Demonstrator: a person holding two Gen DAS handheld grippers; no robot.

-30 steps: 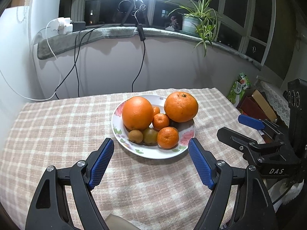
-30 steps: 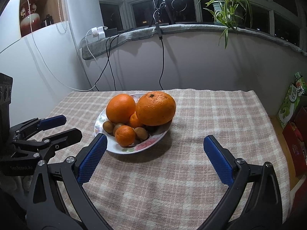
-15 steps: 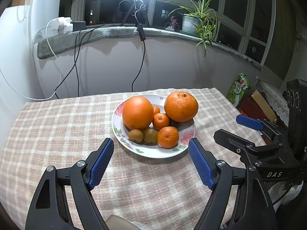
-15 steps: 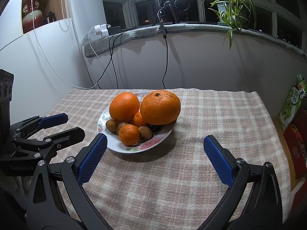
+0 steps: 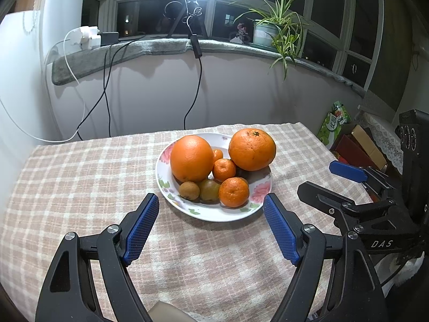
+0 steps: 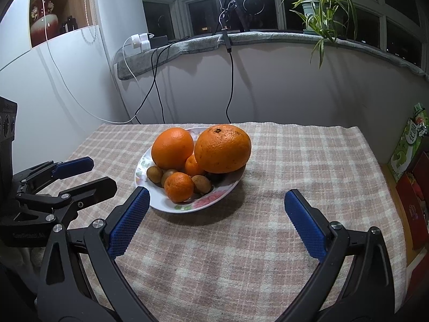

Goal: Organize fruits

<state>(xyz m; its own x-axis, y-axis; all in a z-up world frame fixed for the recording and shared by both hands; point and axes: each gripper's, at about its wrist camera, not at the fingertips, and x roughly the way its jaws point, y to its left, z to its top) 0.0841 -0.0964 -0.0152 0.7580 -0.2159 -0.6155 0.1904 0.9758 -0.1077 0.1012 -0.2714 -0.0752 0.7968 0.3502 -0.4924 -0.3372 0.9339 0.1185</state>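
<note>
A white flowered plate (image 5: 256,193) (image 6: 214,201) sits mid-table and holds two big oranges (image 5: 191,158) (image 6: 222,149), small tangerines (image 5: 233,191) (image 6: 178,187) and brown kiwis (image 5: 189,190) (image 6: 201,183). My left gripper (image 5: 210,209) is open and empty, just in front of the plate. My right gripper (image 6: 215,205) is open and empty, in front of the plate and a little to its right. Each gripper shows in the other's view, the right one (image 5: 340,182) and the left one (image 6: 88,174).
A pink checked cloth (image 5: 80,177) covers the table. Cables (image 5: 107,91) hang down the wall behind. A potted plant (image 5: 278,32) stands on the window ledge. Boxes (image 5: 356,145) and a green packet (image 6: 407,145) lie past the table's right edge.
The right gripper has moved closer to the plate. The left gripper has barely moved. Both stay open.
</note>
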